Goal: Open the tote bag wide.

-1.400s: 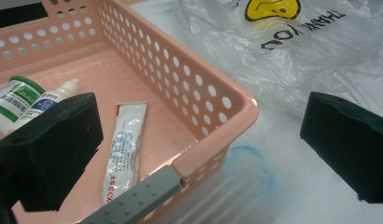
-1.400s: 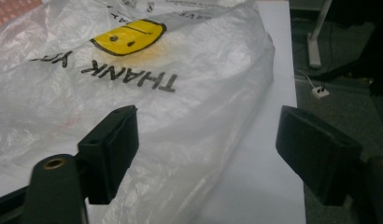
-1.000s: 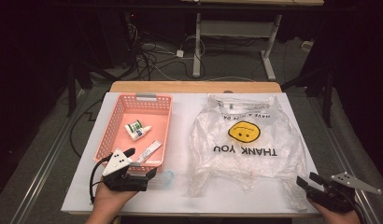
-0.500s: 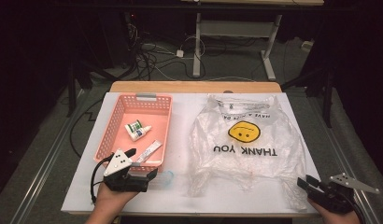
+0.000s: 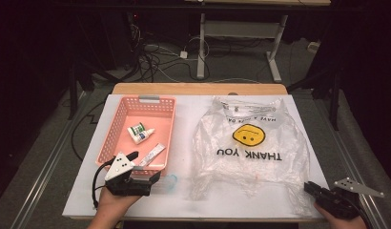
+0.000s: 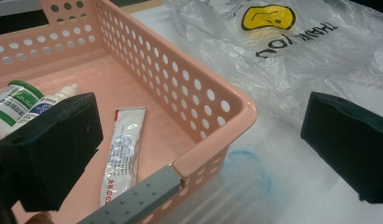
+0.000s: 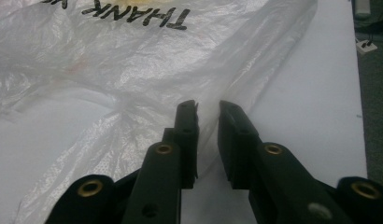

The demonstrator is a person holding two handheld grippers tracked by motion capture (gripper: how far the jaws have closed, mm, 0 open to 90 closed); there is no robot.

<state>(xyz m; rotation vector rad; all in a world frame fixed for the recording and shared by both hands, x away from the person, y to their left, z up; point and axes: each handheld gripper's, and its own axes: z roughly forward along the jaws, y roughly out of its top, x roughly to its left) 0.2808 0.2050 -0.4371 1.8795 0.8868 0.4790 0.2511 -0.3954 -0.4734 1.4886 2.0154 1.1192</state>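
Observation:
A clear plastic bag [image 5: 251,152] printed with a yellow smiley and "THANK YOU" lies flat on the white table top. My right gripper [image 5: 309,187] sits at the bag's near right corner. Its jaws have just been closing and stand a narrow gap apart [image 7: 208,109], with the bag's thin edge [image 7: 206,135] running between them, not pinched. My left gripper [image 5: 145,165] is wide open [image 6: 201,147] astride the near right corner of a pink basket [image 5: 141,100], one pad [image 6: 54,149] over the inside, the other [image 6: 348,144] over the table. In the basket lie a small green-and-white bottle [image 5: 139,133] and a white tube [image 5: 152,154].
A faint blue ring [image 6: 248,172] marks the table just outside the basket's [image 6: 217,107] corner. The white top's [image 5: 184,210] near edge runs close below both hands. Cables and a desk frame [image 5: 241,33] stand on the dark floor beyond the far edge.
The right gripper's jaws have drawn much closer together at the bag's corner. Both hands have stayed where they were, and the left gripper is as wide as before.

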